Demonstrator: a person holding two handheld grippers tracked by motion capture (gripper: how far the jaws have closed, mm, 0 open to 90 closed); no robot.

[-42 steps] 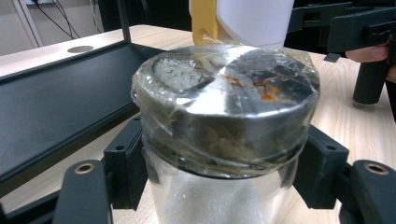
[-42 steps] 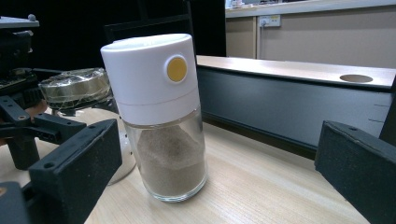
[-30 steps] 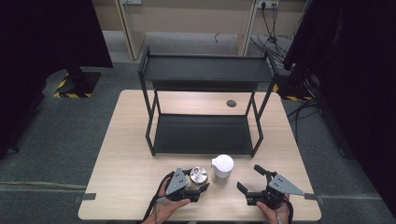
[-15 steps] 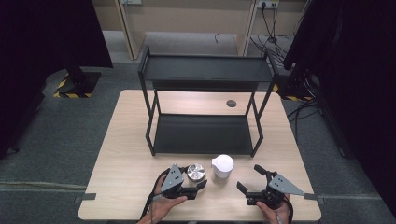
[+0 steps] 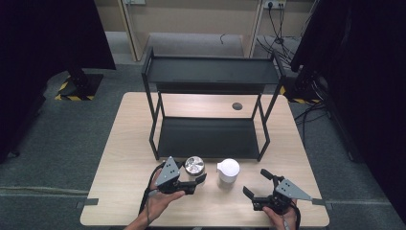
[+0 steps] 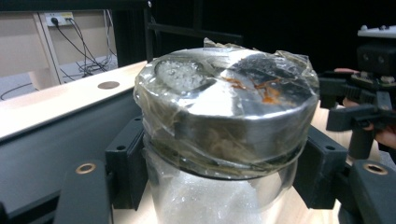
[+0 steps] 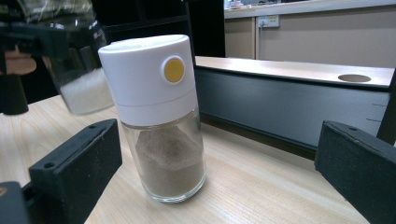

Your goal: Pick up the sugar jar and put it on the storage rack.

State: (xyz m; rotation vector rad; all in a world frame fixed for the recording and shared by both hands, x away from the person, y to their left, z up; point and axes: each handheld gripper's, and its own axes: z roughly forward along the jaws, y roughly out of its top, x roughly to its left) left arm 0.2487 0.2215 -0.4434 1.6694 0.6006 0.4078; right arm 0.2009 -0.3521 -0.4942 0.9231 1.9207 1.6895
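Both jaws of left gripper (image 6: 205, 182) clamp foil-lidded jar (image 6: 224, 116)

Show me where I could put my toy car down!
Both levels of the black shelf look bare, and so does the table's left side. It's crowded in front, where the silver-lidded jar and white-capped shaker stand between the grippers.

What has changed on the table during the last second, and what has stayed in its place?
Little moved. The left gripper stays closed around the silver-lidded jar; both shifted only slightly. The right gripper stays open, short of the white-capped shaker, which has not moved. The black shelf rack stands as before.
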